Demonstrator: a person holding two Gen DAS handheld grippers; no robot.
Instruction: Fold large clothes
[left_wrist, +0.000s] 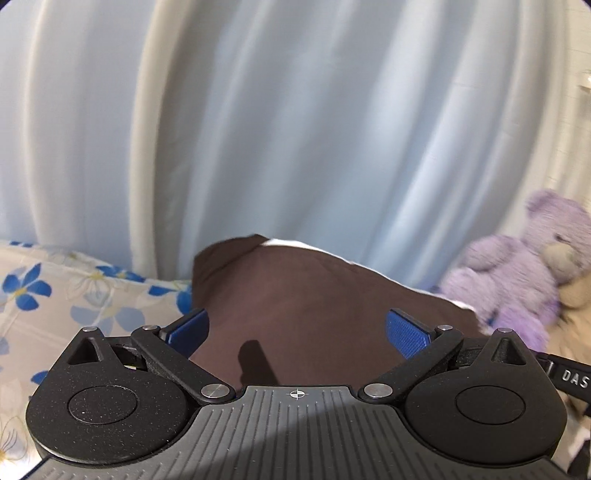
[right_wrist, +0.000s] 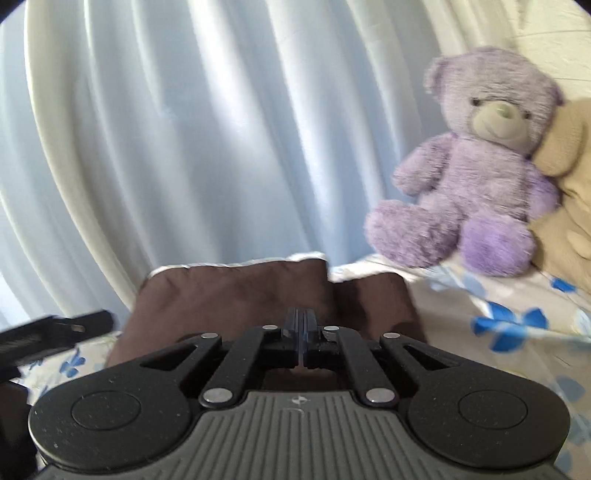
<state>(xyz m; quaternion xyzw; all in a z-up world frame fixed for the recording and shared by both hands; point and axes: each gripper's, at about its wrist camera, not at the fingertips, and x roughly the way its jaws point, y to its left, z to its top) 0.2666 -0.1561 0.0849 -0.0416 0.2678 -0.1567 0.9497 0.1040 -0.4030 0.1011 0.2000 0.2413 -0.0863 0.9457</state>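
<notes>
A dark brown garment with a white inner edge lies folded on a floral bedsheet. My left gripper is open, its blue pads spread wide just above the brown cloth, holding nothing. In the right wrist view the same brown garment lies ahead in two side-by-side folded parts. My right gripper has its jaws pressed together over the cloth; whether any fabric is pinched between them cannot be seen.
A purple teddy bear sits at the right on the floral bedsheet, beside a beige plush toy; the purple bear also shows in the left wrist view. Pale curtains hang behind the bed. The other gripper's black body shows at left.
</notes>
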